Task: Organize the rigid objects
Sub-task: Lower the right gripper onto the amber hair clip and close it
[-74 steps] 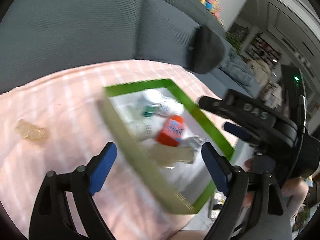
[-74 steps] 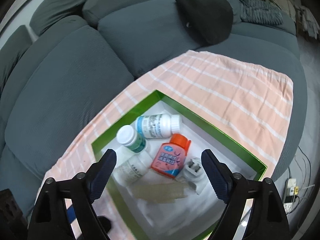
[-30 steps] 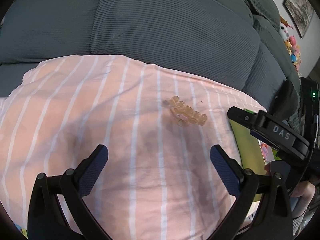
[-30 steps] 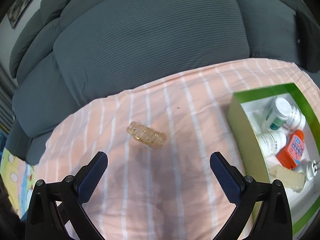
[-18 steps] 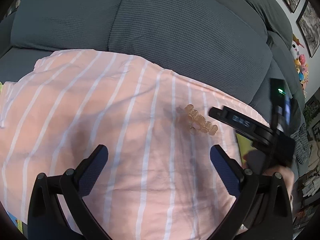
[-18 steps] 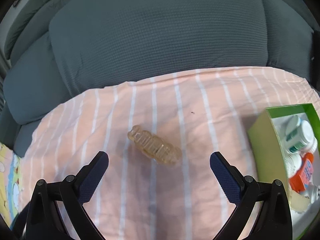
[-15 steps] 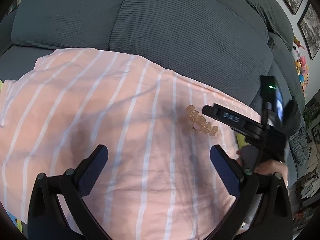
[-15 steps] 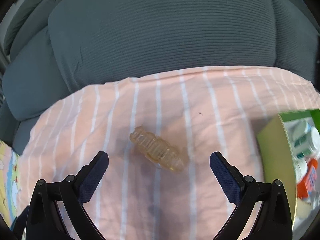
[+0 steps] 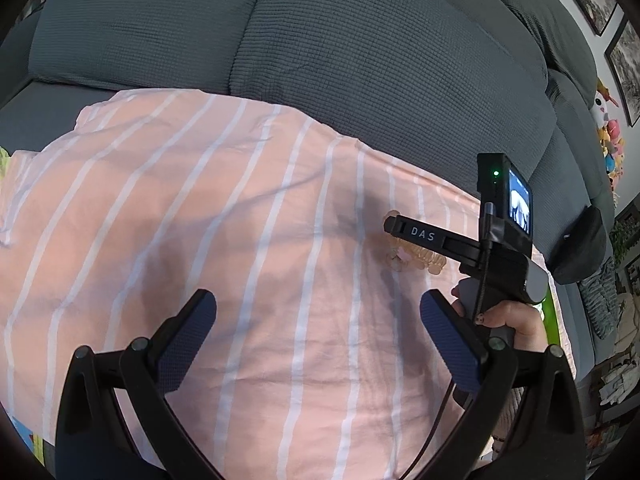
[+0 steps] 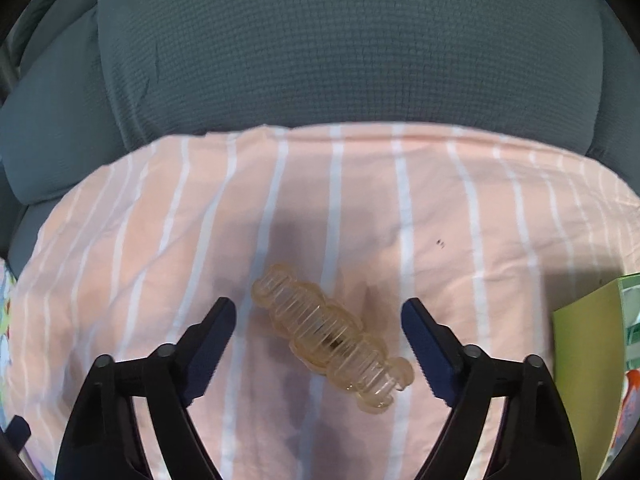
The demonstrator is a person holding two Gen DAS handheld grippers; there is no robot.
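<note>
Your right gripper (image 10: pixel 318 316) is positioned over the translucent amber hair clip (image 10: pixel 330 326), with its fingers spread wide and holding nothing. The clip lies diagonally on the pink striped cloth (image 10: pixel 360 184) between the two fingers (image 10: pixel 212 332), not yet touched by either. The cloth covers the seat of the grey sofa (image 10: pixel 320 40).

Your left gripper (image 9: pixel 318 320) is also fully open and empty. It hangs above bare cloth, well apart from the clip (image 9: pixel 416 258). From the left wrist view, the right tool partly hides the clip.

The green box (image 10: pixel 588 360) sits at the right edge of the cloth. Some coloured items show inside it, but they are cut off at the frame edge and cannot be identified.

Task status, as a judgement:
1. Some objects appear to be already in the box.
2. The clip is the only loose object visible on the cloth.
3. Remaining steps: close the right fingers across the clip's narrow body, lift, carry it to the box, release.
</note>
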